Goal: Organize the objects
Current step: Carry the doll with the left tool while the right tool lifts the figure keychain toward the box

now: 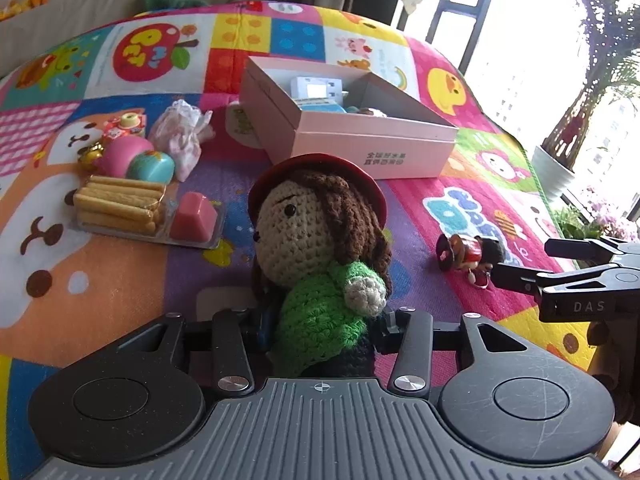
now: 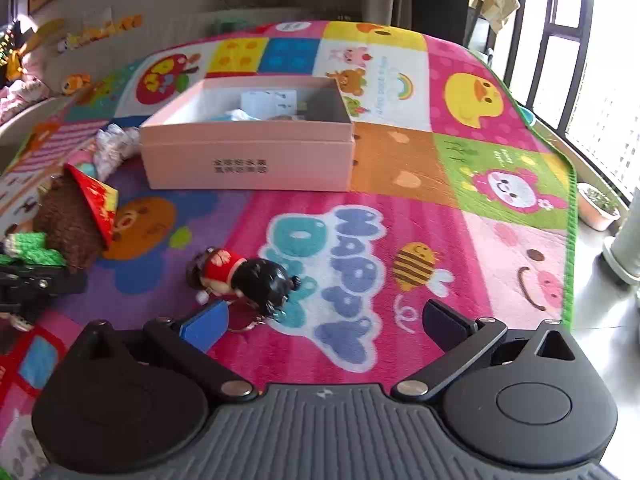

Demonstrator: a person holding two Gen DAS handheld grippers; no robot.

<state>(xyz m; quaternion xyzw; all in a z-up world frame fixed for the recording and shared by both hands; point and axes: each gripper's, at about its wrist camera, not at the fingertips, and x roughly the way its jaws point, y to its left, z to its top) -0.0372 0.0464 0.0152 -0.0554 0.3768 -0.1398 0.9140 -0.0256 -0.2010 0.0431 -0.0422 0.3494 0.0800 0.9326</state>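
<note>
Since the pink box (image 2: 248, 160) is set open at the far middle of the play mat (image 2: 400, 168), toys can be dropped into it. A crocheted doll (image 1: 320, 248) is pinched upright by the left gripper (image 1: 320, 332), seemingly for carrying there. Near the keychain figurine (image 2: 244, 276), the right gripper (image 2: 320, 324) is held spread and empty.

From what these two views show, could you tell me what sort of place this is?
Most likely a living room or child's play area at home: a bright cartoon-patterned play mat covers the floor, small toys lie around an open pink cardboard box, and potted plants stand by tall windows.
</note>
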